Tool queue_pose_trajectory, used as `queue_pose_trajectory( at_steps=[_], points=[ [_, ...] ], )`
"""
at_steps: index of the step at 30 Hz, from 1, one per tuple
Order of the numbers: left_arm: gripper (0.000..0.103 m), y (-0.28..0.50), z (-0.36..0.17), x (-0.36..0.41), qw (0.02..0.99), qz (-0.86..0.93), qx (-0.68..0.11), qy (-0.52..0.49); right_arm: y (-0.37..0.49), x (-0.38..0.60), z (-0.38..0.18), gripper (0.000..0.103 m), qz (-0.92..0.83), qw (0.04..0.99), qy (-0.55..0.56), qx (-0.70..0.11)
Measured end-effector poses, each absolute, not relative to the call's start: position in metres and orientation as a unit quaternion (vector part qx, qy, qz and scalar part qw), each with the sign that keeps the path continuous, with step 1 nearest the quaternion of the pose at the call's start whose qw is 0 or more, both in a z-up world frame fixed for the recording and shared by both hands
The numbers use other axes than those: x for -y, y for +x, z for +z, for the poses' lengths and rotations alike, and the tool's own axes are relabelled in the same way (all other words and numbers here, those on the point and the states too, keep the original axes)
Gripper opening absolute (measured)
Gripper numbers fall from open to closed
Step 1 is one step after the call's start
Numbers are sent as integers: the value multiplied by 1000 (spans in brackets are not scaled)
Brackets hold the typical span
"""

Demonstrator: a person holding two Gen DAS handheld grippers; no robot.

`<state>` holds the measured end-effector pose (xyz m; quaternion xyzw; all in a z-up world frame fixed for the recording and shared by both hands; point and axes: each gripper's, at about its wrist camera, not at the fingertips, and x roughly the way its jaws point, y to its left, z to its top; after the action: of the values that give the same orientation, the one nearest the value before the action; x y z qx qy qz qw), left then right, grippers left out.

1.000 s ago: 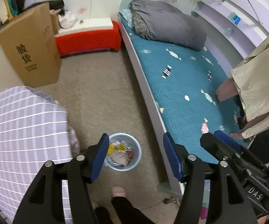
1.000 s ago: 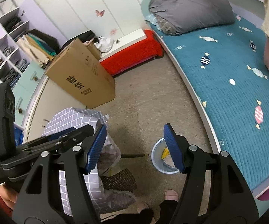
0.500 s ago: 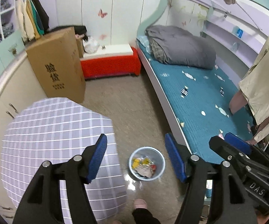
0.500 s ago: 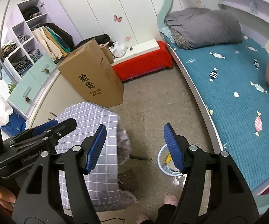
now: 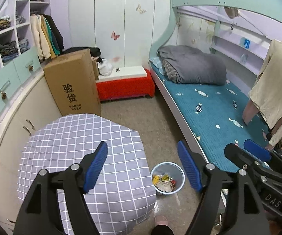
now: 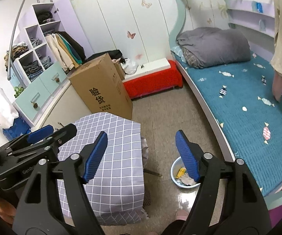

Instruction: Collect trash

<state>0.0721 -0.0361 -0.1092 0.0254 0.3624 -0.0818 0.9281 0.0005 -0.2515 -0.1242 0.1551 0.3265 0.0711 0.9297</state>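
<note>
Trash (image 5: 164,180) in bin (image 5: 178,168) partly hidden; left tongs (image 5: 143,166), right tongs (image 6: 141,156) opening, nothing between.

Bright even light, sharp, fisheye-warped edges

We hold our left gripper (image 5: 142,168) and right gripper (image 6: 141,157) low in frame, both jaws opening, empty.

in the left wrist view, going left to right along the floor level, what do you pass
checked tablecloth → blue trash bin → bed with teal mattress. Farther back, same direction: cardboard box → red bench → grey duvet.
</note>
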Motion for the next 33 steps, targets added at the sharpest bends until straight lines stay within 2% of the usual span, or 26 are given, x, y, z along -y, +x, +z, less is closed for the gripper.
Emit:
queue_pose_trajectory(
  at_steps=[9, 33],
  points=[
    [81, 41, -94, 26, 941, -87, -326, 31, -32, 237, -110, 77, 65, 944, 143, -290],
    [82, 7, -81, 26, 951, -88, -295, 33, -65, 234, -97, 80, 59, 955, 133, -258]
  ],
)
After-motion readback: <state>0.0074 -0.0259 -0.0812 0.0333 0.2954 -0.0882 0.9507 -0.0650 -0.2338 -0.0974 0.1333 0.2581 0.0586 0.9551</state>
